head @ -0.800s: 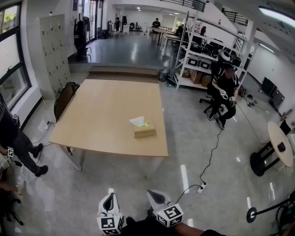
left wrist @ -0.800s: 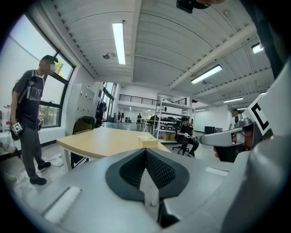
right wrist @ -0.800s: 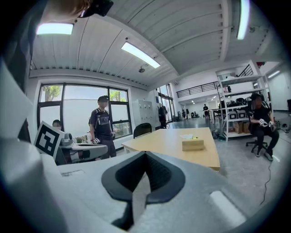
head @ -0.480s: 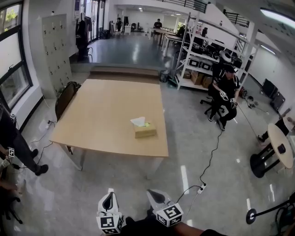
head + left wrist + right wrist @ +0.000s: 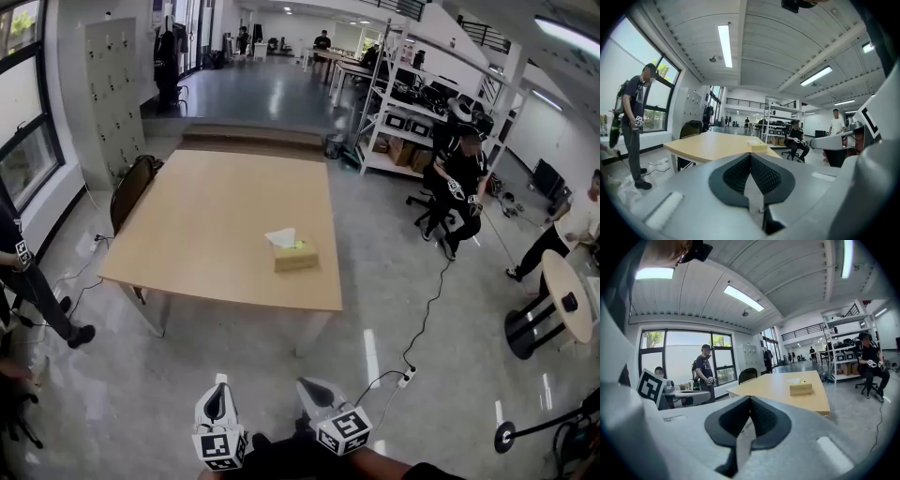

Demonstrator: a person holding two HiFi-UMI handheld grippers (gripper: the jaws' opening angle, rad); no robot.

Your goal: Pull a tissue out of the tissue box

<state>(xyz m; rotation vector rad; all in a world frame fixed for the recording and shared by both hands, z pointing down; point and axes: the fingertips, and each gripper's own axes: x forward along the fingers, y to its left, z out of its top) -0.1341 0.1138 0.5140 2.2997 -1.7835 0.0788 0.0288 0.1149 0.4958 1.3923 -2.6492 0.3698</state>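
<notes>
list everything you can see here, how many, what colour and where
table: 1, light wood, mid-floor
tissue box: 1, tan, on the table towards its near right corner
tissue: 1, white, sticking out of the box top
chair: 1, dark, at the table's left side
lockers: 1 bank, pale grey, left wall
shelving rack: 1, white, beyond the table, right
seated person: 1, in black, by the rack
standing person: 1, dark clothes, left edge
round table: 1, light top, right edge
power strip: 1, white, on the floor
left gripper: 1, grey, bottom of head view, shut, empty
right gripper: 1, grey, beside it, shut, empty
</notes>
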